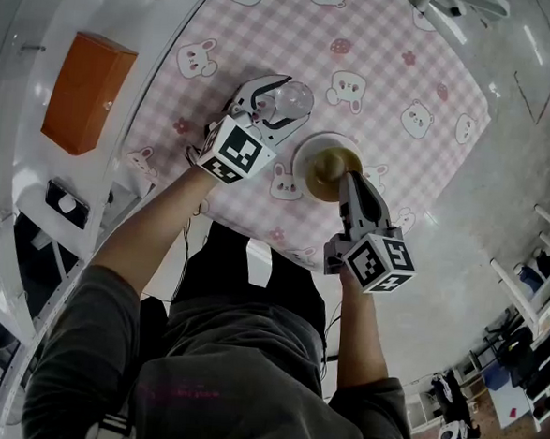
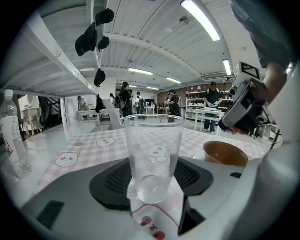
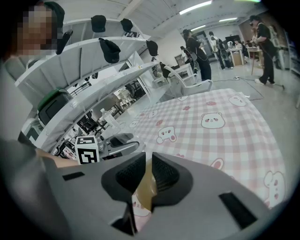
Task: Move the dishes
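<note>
A clear drinking glass (image 1: 294, 97) stands upright on the pink checked tablecloth (image 1: 399, 63). My left gripper (image 1: 285, 102) has its jaws wide on either side of it. In the left gripper view the glass (image 2: 153, 154) fills the gap and both pads touch its sides. Just to its right a brown bowl (image 1: 328, 163) sits on a white saucer (image 1: 307, 147). My right gripper (image 1: 347, 177) is shut on the bowl's near rim. The right gripper view shows a brown edge (image 3: 146, 193) pinched between the pads. The bowl (image 2: 225, 153) also shows beside the glass.
An orange box (image 1: 87, 93) and a small black item (image 1: 67, 204) lie on the white shelf unit left of the table. A water bottle (image 2: 11, 136) stands at the table's left. The table's near edge runs just below the saucer. People stand far off in the room.
</note>
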Demonstrator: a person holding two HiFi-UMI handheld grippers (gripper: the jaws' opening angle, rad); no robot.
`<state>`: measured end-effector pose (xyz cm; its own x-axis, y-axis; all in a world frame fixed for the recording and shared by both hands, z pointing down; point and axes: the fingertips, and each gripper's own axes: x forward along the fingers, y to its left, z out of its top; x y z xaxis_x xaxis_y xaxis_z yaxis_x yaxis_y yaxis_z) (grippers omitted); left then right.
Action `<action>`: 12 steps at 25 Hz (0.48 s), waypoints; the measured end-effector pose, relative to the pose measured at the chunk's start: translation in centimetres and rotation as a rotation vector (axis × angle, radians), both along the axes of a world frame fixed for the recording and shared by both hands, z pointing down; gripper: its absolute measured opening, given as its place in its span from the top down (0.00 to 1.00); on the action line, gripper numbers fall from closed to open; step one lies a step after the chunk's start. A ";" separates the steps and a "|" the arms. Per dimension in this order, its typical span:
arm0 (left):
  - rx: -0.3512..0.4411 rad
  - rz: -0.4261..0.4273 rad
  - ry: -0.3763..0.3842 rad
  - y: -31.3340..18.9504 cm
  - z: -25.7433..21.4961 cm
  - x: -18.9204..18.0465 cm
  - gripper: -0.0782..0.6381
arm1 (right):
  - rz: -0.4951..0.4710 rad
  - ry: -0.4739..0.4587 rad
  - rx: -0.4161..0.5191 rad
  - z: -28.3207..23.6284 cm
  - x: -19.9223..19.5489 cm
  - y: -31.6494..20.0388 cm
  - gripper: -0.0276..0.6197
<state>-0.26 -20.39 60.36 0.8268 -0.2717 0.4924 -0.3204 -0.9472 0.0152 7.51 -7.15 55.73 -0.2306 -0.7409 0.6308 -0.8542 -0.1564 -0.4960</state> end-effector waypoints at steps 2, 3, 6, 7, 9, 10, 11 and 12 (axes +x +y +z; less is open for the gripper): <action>-0.010 -0.004 -0.010 0.0 0.2 -0.1 0.50 | 0.006 0.001 0.000 -0.1 0.1 0.1 0.88; -0.014 -0.005 -0.014 0.0 0.3 -0.2 0.49 | 0.010 0.002 0.000 -0.1 0.1 0.2 0.88; -0.015 -0.004 -0.012 0.1 0.1 -0.5 0.48 | 0.011 0.007 0.003 -0.3 0.0 0.5 0.88; -0.012 -0.003 -0.009 0.0 -0.1 -0.6 0.48 | 0.011 0.008 0.005 -0.4 0.0 0.5 0.88; -0.008 -0.002 -0.008 0.1 -0.4 -0.7 0.47 | 0.013 0.012 0.010 -0.6 -0.1 0.6 0.88; -0.007 0.001 -0.009 0.2 -0.6 -0.8 0.47 | 0.014 0.013 0.013 -0.8 -0.1 0.6 0.88; -0.006 0.005 -0.010 0.3 -0.9 -0.9 0.47 | 0.015 0.014 0.017 -1.0 -0.2 0.6 0.88; -0.006 0.008 -0.012 0.5 -1.1 -1.0 0.46 | 0.016 0.014 0.021 -1.3 -0.2 0.7 0.88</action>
